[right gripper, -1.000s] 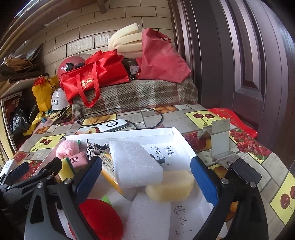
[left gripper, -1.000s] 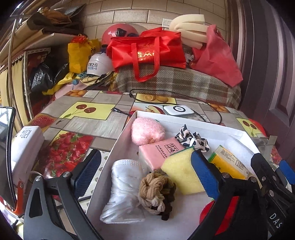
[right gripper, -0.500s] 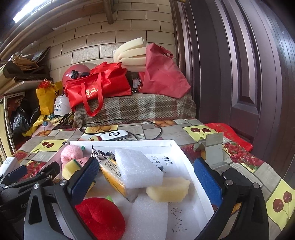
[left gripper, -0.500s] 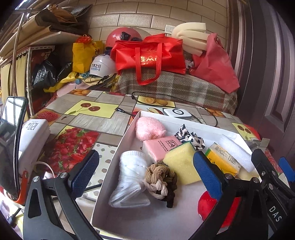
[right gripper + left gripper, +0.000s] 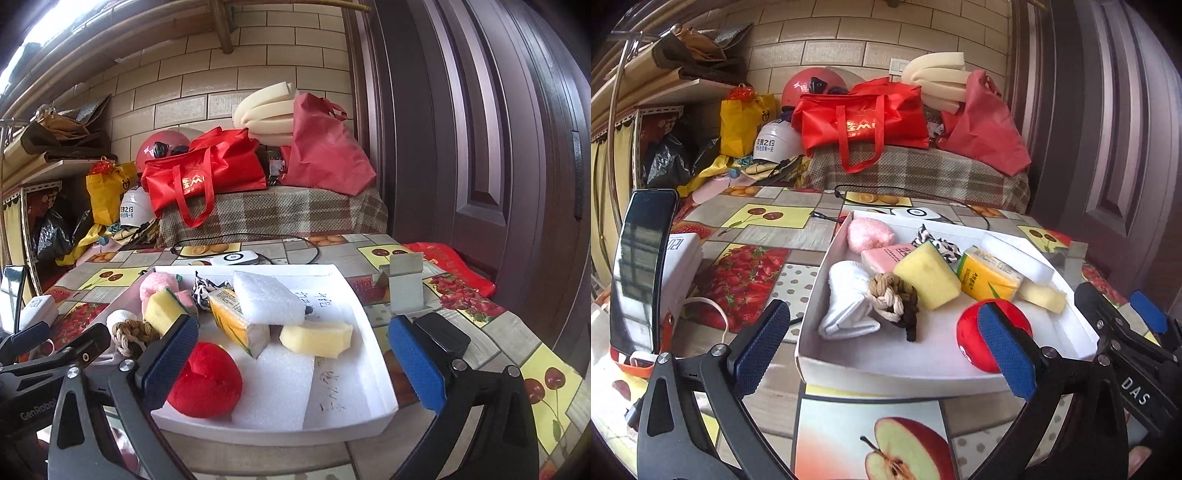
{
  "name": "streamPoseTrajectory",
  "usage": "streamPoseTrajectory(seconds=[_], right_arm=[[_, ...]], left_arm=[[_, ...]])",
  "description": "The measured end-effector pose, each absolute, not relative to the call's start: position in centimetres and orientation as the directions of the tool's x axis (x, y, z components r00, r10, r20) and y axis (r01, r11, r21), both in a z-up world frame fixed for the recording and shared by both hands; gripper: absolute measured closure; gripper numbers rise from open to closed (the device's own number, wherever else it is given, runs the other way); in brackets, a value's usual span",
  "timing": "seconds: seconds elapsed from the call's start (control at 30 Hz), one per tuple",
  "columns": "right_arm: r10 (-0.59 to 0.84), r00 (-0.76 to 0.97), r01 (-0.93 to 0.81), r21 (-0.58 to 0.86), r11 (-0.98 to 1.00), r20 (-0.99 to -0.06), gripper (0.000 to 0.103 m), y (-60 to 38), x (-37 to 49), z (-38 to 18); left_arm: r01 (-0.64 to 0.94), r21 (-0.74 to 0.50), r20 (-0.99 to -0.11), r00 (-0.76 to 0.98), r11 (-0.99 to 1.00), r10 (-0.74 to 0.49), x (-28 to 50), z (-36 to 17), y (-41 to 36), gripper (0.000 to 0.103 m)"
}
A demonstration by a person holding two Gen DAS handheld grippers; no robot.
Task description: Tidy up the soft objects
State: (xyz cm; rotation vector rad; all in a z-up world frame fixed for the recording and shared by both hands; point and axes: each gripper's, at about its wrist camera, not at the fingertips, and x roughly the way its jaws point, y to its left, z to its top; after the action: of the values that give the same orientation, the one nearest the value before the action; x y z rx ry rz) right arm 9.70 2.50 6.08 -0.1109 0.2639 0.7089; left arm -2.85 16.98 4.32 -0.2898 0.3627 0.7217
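A white tray (image 5: 827, 254) (image 5: 373, 332) on the table holds soft objects: a pink puff (image 5: 868, 233), a pink pack (image 5: 886, 255), a yellow sponge (image 5: 929, 275), a white cloth roll (image 5: 846, 302), a braided rope knot (image 5: 892, 297), a yellow tissue pack (image 5: 988, 275), a red plush ball (image 5: 975, 332) (image 5: 205, 382), white foam blocks (image 5: 267, 297) and a pale sponge piece (image 5: 317, 338). My left gripper (image 5: 882, 347) is open and empty, in front of the tray's near edge. My right gripper (image 5: 293, 360) is open and empty, over the tray's near end.
A phone on a stand (image 5: 641, 269) and a white box (image 5: 683, 258) stand left of the tray. A white device with a black cable (image 5: 234, 257) lies behind it. A small metal stand (image 5: 404, 288) is to its right. Bags and helmets are piled at the back.
Both grippers have drawn back toward me and away from the tray, which now shows whole. Both stay open and empty. The objects in the tray have not moved.
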Motion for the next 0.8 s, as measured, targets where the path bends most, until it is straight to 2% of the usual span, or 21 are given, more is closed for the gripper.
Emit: streamPoseTrajectory(seconds=[0.17, 0.5, 0.63, 0.7, 0.8], right_arm=[[0.621, 0.735, -0.649, -0.018, 0.76, -0.274, 0.0, 0.8, 8.4, 6.0], [0.602, 0.719, -0.636, 0.019, 0.771, -0.346, 0.0, -2.8, 6.8, 5.3], [0.612, 0.721, -0.641, 0.026, 0.768, -0.326, 0.0, -5.2, 5.1, 5.4], [0.61, 0.729, -0.639, 0.011, 0.769, -0.312, 0.0, -6.1, 4.1, 5.6], [0.601, 0.741, -0.629, 0.003, 0.777, -0.301, 0.0, -7.0, 3.4, 6.0]], left_arm=[[-0.66, -0.067, -0.407, 0.703, 0.748, 0.584, -4.0, 4.5, 13.3, 0.0], [-0.678, -0.092, -0.486, 0.67, 0.729, 0.562, -5.9, 3.7, 11.1, 0.0], [-0.675, -0.083, -0.516, 0.659, 0.733, 0.548, -6.3, 3.4, 10.3, 0.0], [-0.659, -0.052, -0.509, 0.664, 0.751, 0.547, -6.3, 3.4, 9.3, 0.0], [-0.651, 0.012, -0.454, 0.673, 0.759, 0.584, -6.7, 3.9, 7.2, 0.0]])
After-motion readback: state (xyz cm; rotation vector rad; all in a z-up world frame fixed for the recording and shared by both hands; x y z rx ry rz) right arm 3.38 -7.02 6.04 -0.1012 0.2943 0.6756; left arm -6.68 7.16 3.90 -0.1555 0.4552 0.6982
